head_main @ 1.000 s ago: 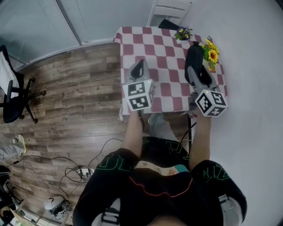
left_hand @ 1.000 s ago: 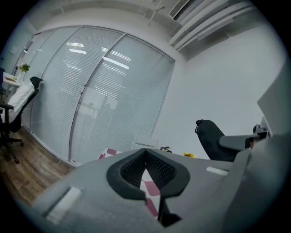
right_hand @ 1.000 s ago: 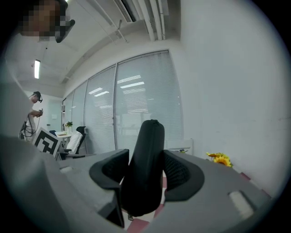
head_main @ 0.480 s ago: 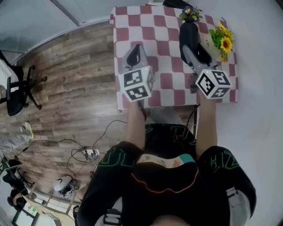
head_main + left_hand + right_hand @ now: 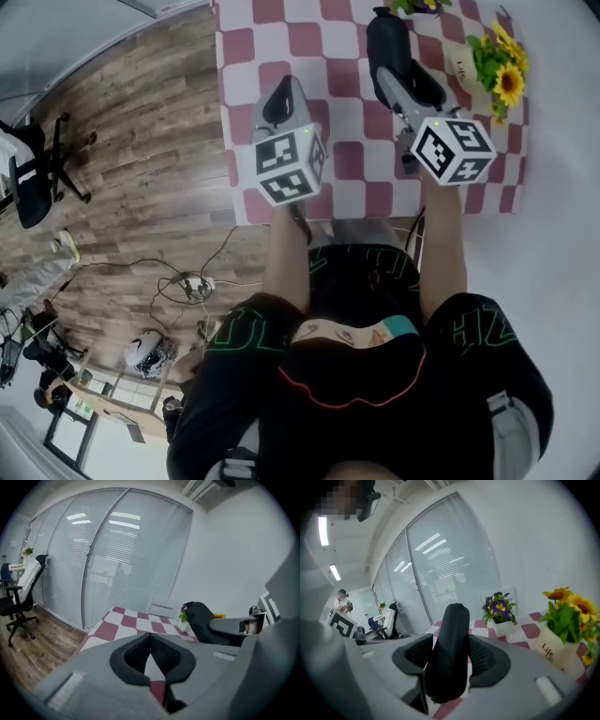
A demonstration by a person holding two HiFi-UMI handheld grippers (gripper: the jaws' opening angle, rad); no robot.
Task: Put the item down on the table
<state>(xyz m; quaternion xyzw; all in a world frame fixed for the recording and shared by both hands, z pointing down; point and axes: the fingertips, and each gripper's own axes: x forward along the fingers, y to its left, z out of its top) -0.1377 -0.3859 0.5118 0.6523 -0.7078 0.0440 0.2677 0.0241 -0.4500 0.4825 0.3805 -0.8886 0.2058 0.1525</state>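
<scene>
A black oblong item (image 5: 387, 39) stands upright between the jaws of my right gripper (image 5: 397, 73), which is shut on it above the red-and-white checkered table (image 5: 328, 37). In the right gripper view the item (image 5: 450, 653) fills the gap between both pads and rises past them. My left gripper (image 5: 281, 96) hovers over the table's near left part. Its pads meet at the tip with nothing between them (image 5: 150, 637). The left gripper view also catches the item (image 5: 200, 619) off to the right.
A white pot of sunflowers (image 5: 502, 70) stands at the table's right edge and a small pot of purple flowers (image 5: 500, 613) at the back. A white chair (image 5: 164, 607) is behind the table. An office chair (image 5: 33, 183) and cables (image 5: 187, 281) are on the wood floor at left.
Both grippers and the table have slid up in the head view. The right gripper keeps its hold on the black item, now farther over the table. The left stays shut.
</scene>
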